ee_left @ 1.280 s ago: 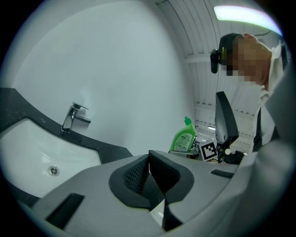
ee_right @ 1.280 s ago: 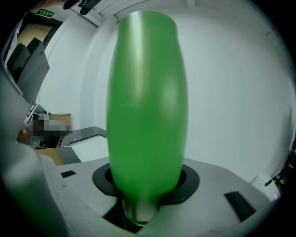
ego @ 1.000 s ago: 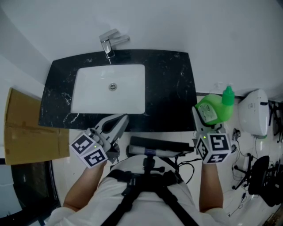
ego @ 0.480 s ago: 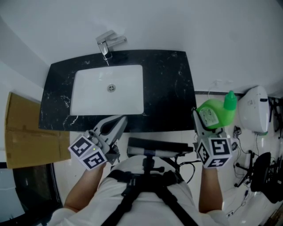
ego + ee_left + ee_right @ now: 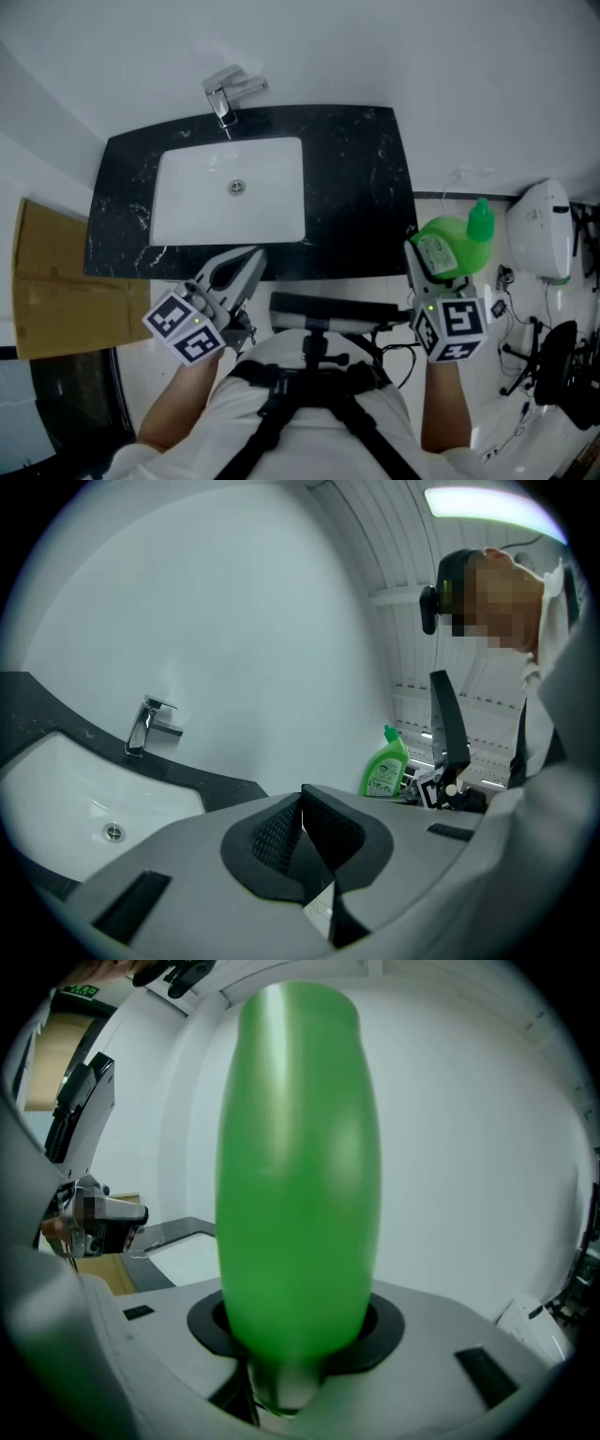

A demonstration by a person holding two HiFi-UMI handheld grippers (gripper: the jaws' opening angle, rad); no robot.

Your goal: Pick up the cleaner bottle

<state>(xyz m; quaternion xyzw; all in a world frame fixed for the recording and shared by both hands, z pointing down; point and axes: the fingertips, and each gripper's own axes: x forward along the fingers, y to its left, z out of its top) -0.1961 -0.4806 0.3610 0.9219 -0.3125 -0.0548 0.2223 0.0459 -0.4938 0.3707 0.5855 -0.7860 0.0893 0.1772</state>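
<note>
Right gripper (image 5: 429, 265) pinches the cleaner bottle (image 5: 459, 236) across its body; I judge it smooth, squeezable plastic, moderately heavy: grip mid-body, firmly without crushing.

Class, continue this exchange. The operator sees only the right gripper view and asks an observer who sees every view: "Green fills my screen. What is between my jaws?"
Observer: A green plastic cleaner bottle with its green cap on, clamped in the right gripper.
Operator: Where is it in the room?
Observer: In the head view it shows just past the right end of the black marble counter.
Operator: And my other hand?
Observer: The left gripper has its jaws together and empty, near the counter's front edge.
</note>
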